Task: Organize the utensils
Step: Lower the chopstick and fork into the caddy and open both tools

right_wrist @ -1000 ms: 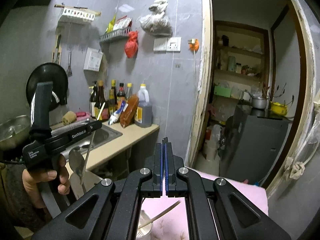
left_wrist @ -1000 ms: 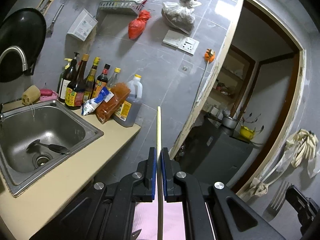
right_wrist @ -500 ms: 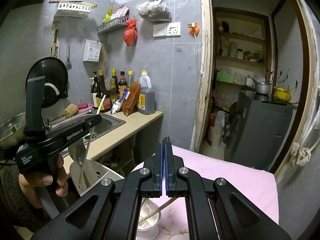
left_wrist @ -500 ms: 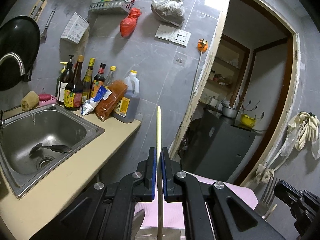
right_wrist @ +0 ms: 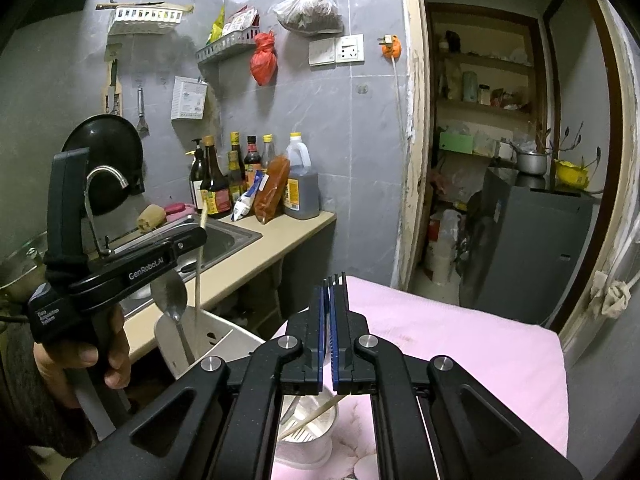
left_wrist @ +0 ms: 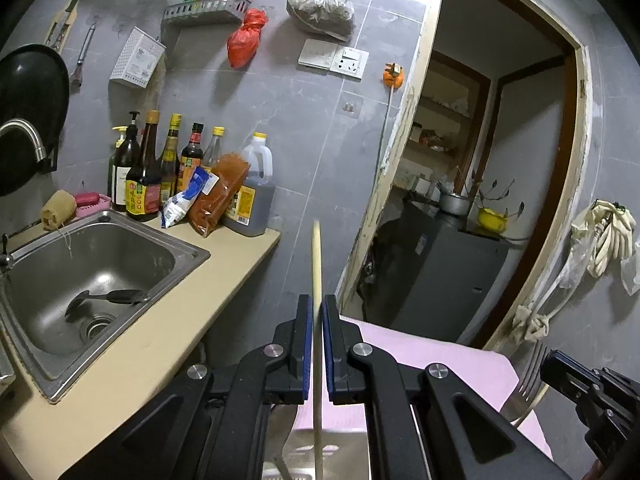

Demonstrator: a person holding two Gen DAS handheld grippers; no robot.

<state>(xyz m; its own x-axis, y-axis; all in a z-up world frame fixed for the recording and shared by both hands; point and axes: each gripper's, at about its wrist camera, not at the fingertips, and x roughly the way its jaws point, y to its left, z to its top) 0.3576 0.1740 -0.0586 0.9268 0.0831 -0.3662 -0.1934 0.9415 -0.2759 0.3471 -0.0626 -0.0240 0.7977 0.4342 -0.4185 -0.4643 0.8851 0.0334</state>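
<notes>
Left tongs (left_wrist: 316,344) clench a chopstick (left_wrist: 316,256), right tongs (right_wrist: 329,336) clench a fork (left_wrist: 530,374); neither yet dropped into the white utensil holder (right_wrist: 216,338).

sauce bottles (left_wrist: 160,168), steel sink (left_wrist: 132,240), red bag (left_wrist: 244,40)

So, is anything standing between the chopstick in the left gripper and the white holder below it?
Nothing visible blocks it. The left gripper holds the chopstick upright, with its lower end at the open top of the white holder. A spoon stands in the holder close beside the chopstick, not under it.
</notes>
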